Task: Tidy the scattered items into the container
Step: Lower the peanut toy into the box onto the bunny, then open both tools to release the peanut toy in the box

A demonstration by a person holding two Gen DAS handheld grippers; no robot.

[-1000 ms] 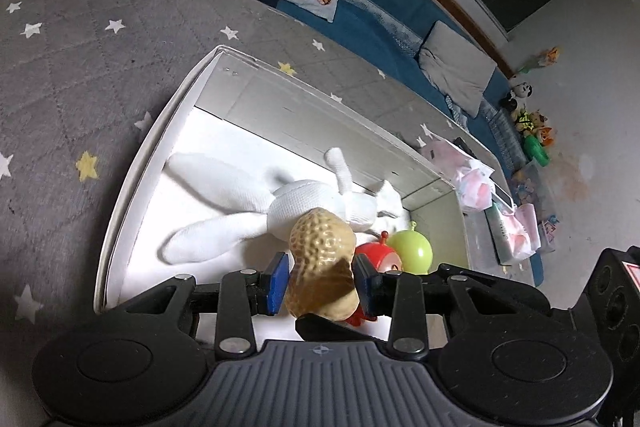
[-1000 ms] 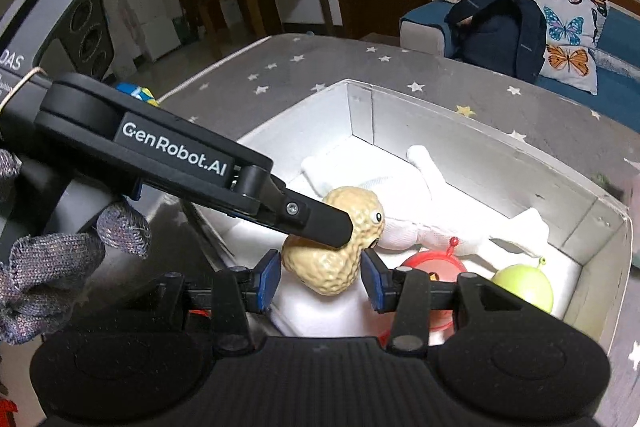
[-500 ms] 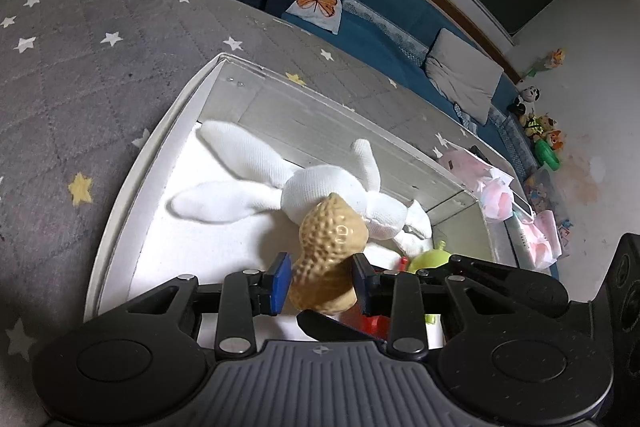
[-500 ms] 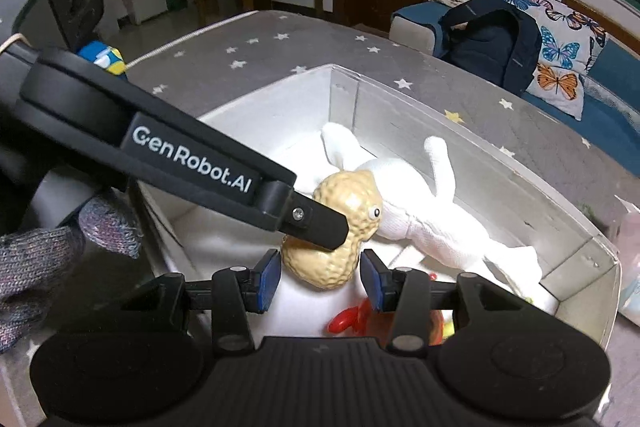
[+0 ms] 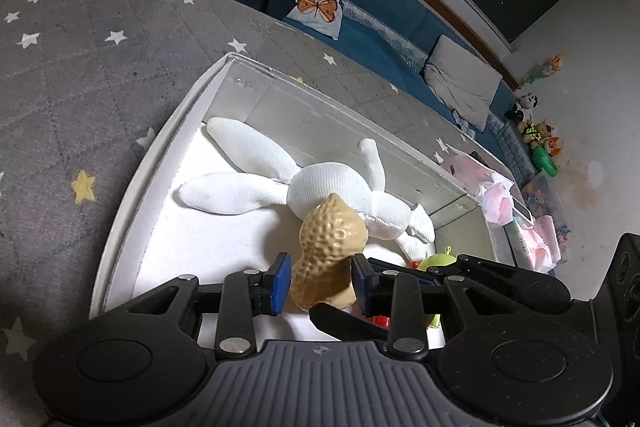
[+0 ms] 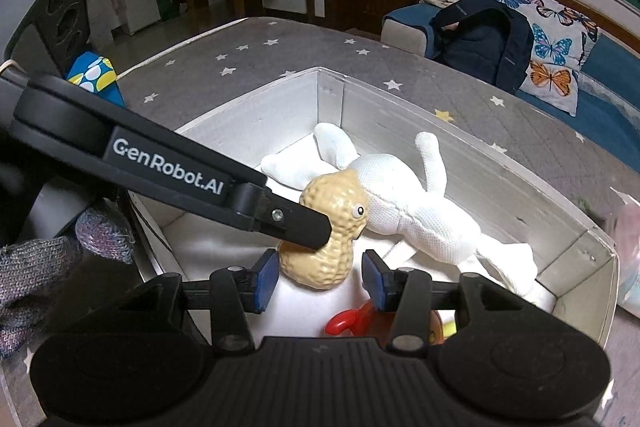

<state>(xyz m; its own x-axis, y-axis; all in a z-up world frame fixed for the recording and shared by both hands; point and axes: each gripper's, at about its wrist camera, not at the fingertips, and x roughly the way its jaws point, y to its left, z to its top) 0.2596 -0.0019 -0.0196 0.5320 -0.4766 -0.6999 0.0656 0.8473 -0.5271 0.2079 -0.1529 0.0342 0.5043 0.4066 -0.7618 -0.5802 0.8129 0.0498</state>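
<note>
A tan peanut toy with googly eyes is held over the white box. My left gripper is shut on the peanut toy; its arm crosses the right wrist view. My right gripper is open, its blue pads either side of the peanut toy with a gap on the right. A white plush rabbit lies inside the box, also in the right wrist view. A green ball toy and a red toy lie at the box's near end.
The box stands on a grey star-patterned mat. A dark backpack and butterfly cushion lie on a blue sofa behind. Pink wrappers lie beyond the box. A blue-yellow object lies at the mat's left edge.
Both grippers have drawn back and up over the box, with the peanut toy still in the left one. My right gripper's jaws have opened wider around the peanut.
</note>
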